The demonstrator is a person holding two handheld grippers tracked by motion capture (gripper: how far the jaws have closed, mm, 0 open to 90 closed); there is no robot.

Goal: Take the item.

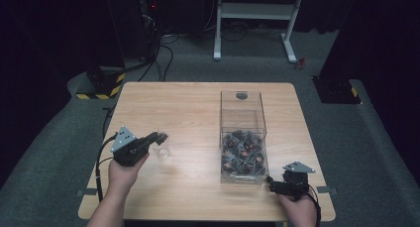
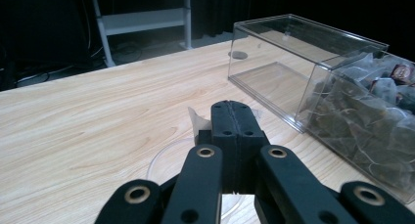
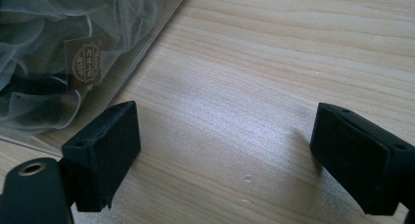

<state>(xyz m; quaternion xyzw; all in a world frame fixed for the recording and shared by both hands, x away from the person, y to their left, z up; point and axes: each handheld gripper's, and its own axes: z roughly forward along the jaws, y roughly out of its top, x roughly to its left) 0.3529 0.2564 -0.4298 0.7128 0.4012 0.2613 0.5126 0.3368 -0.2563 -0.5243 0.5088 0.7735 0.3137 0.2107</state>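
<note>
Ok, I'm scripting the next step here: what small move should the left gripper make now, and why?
Probably lower the left gripper toward the small clear dish and open. Its jaws look shut on a pale tea bag right above that dish, beside the clear box.

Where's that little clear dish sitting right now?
In the high view the clear dish sits on the table's left half, just beyond the left gripper, well left of the clear box of tea bags.
</note>
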